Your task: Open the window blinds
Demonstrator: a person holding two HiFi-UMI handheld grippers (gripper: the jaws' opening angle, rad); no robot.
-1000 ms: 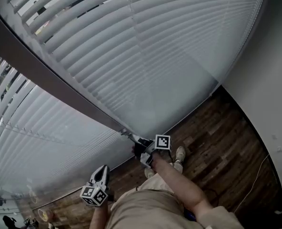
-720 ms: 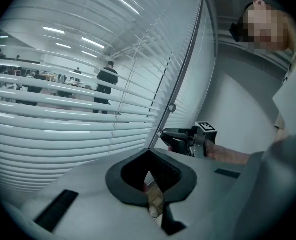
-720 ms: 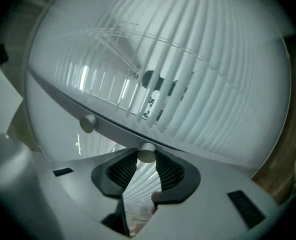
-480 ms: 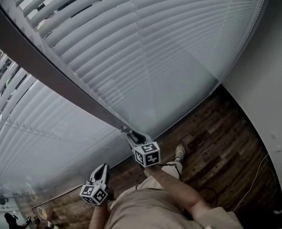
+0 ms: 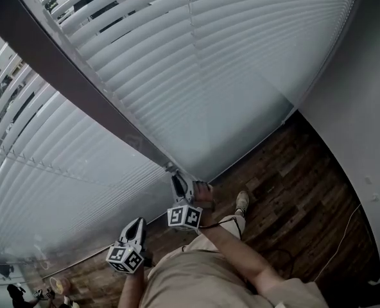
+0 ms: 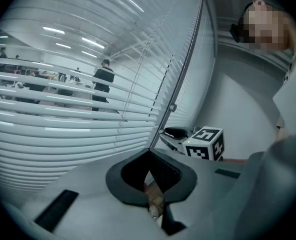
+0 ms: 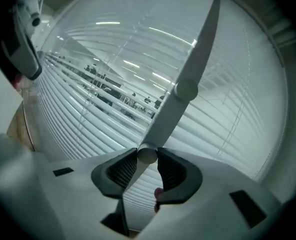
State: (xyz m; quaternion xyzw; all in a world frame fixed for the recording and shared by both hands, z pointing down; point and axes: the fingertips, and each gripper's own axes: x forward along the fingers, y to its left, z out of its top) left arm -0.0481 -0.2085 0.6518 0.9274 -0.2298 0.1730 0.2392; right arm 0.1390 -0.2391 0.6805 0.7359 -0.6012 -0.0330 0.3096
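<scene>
Right gripper [image 7: 147,156] is clamped on the bottom end of the tilt wand [image 7: 164,121]. The wand's round tip sits pinched between the ribbed pads [image 7: 174,173], and the wand runs up and to the right across the slats [image 7: 88,114]. In the head view this gripper [image 5: 179,186] is at the foot of the dark window post [image 5: 68,82], with its marker cube [image 5: 185,217] facing the camera.

Left gripper [image 6: 149,153] is closed on nothing, tips meeting. It sits low [image 5: 137,231] beside the person's leg, apart from the blinds.

Window blinds [image 5: 209,76] hang down to near the wood floor [image 5: 293,191]. Slats are tilted partly open at upper left, and an office [image 6: 48,76] shows through the gaps.
</scene>
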